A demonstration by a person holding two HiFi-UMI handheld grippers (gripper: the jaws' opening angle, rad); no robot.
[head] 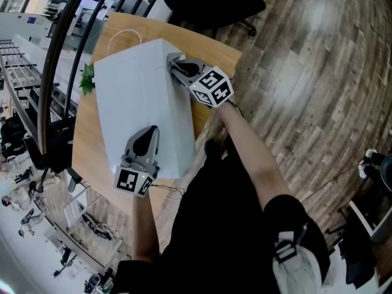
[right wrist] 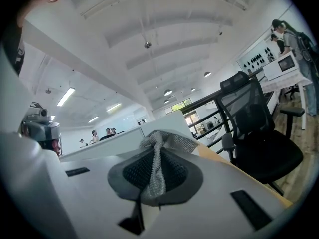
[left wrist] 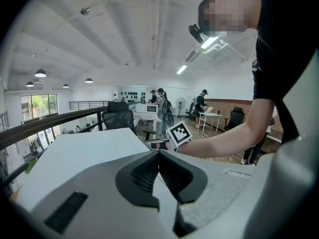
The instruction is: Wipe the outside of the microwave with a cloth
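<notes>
I'm gripping cloth (right wrist: 158, 146) tight in right gripper (head: 174, 64) at microwave's (head: 138, 90) far right top corner. Microwave sitting mid-bench (head: 214, 49), long axis running away from me. Left gripper (head: 149, 133) resting closed, empty, on near top edge. Right gripper likely doing the wiping.

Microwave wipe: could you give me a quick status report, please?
Right gripper shut on grey cloth, at microwave far top corner. Left gripper shut, empty, over its near end. Nothing seen in the way on top.
</notes>
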